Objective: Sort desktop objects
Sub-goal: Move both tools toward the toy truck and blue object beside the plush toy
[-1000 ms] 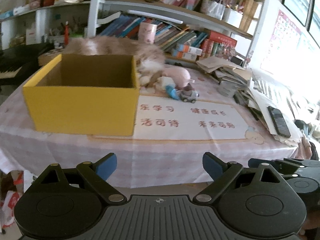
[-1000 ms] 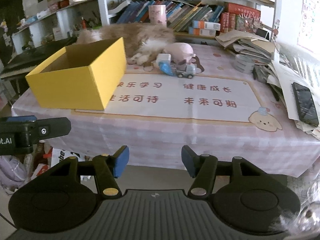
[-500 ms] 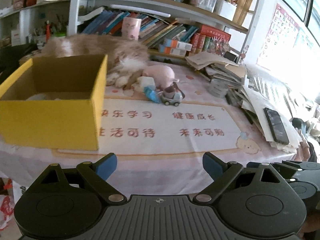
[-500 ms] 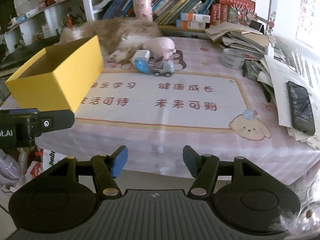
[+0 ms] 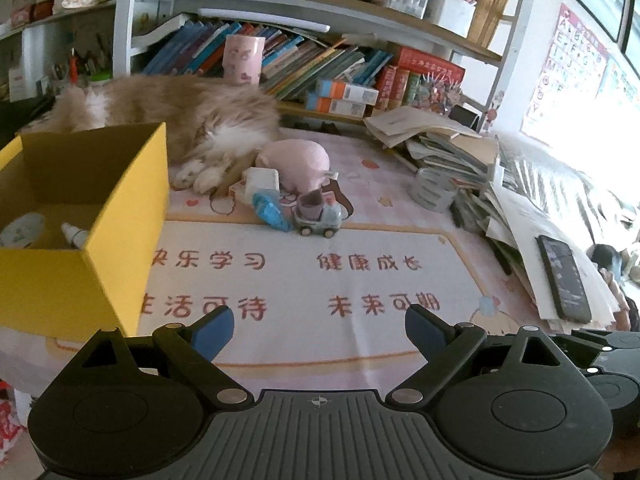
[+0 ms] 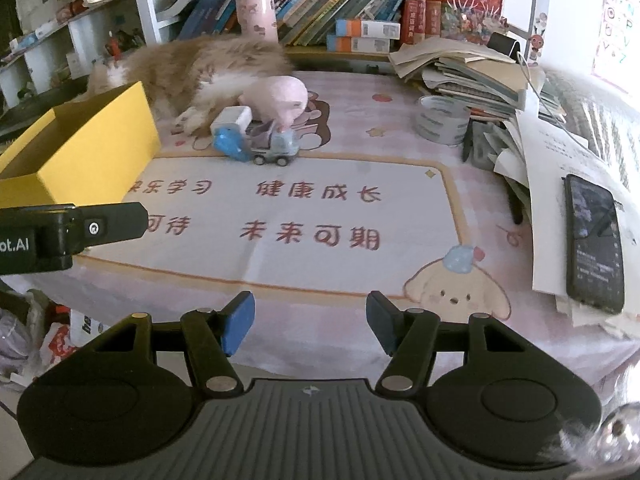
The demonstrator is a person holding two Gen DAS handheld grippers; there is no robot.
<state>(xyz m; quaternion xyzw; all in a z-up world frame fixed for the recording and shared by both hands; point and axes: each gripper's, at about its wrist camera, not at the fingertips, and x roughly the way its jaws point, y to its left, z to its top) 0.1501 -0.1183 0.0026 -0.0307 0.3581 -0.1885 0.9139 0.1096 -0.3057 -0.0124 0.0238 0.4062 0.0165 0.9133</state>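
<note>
Crowded white bookshelves (image 5: pixel 280 20) behind the table (image 6: pixel 400 120); bright window light.

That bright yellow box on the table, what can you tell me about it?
The yellow box looks like cardboard: yellow outside, plain brown inside, open at the top with no lid in sight. It stands upright on the pink tablecloth, its near corner overlapping the printed mat. Inside lie a small white bottle and a round pale item. A fluffy cat lies just behind it; whether they touch is unclear.
</note>
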